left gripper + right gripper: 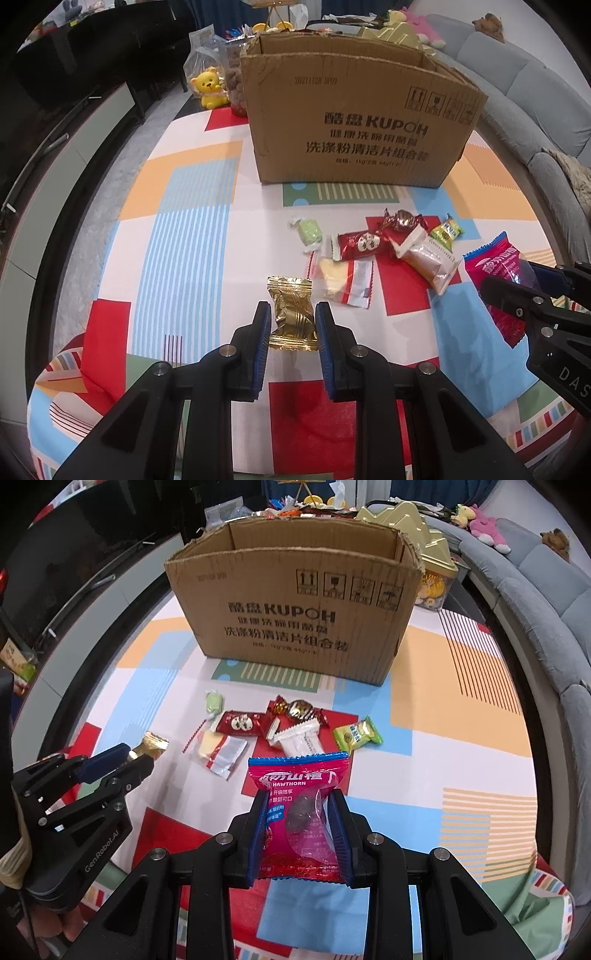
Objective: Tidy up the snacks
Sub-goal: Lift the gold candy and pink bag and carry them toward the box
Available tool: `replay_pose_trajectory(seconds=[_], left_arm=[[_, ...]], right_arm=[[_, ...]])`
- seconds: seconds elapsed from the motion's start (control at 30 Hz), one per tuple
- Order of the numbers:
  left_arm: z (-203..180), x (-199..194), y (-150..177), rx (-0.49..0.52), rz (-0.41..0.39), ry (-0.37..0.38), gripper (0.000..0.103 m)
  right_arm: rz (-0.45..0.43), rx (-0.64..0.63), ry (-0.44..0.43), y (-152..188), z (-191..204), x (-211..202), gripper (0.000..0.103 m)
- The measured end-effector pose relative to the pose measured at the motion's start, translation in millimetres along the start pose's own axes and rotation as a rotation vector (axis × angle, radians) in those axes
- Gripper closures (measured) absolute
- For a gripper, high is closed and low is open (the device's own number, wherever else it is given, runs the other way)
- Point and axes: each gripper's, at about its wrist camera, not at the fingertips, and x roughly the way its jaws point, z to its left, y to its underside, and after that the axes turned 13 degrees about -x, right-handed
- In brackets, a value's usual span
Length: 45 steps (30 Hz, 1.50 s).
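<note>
Holding a snack each, both grippers sit short of the box [351, 122]: the left gripper [292, 317] pinches a gold packet [291, 314], the right gripper [298, 812] clamps a pink hawthorn pack [301, 812]. Next, I judge, comes carrying them over the open rim; other snacks [280, 727] lie loose on the table [461, 738].

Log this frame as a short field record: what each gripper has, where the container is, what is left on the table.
left gripper: shut on gold packet
right gripper: shut on pink hawthorn packet
container: cardboard box, top open, standing upright at the far side of the table, contents not visible
loose snacks between box and grippers: green candy, red packet, brown twist-wrapped candy, white bar, green-yellow packet, clear packet with a pale yellow piece
surface: patterned tablecloth
</note>
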Motion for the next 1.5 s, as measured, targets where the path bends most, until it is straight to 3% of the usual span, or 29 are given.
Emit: replay_pose_trajectory(seconds=[0.63,1.5], left_arm=[[-13,-31,-42,-0.002,-0.072,0.021,0.078],[-37,-66,-128,0.025,-0.203,0.054,0.078]], right_arm=[[-0.090,0.028,0.018,-32,-20,-33,0.069],[-0.213,0.035,0.061,-95,-48,-65,0.069]])
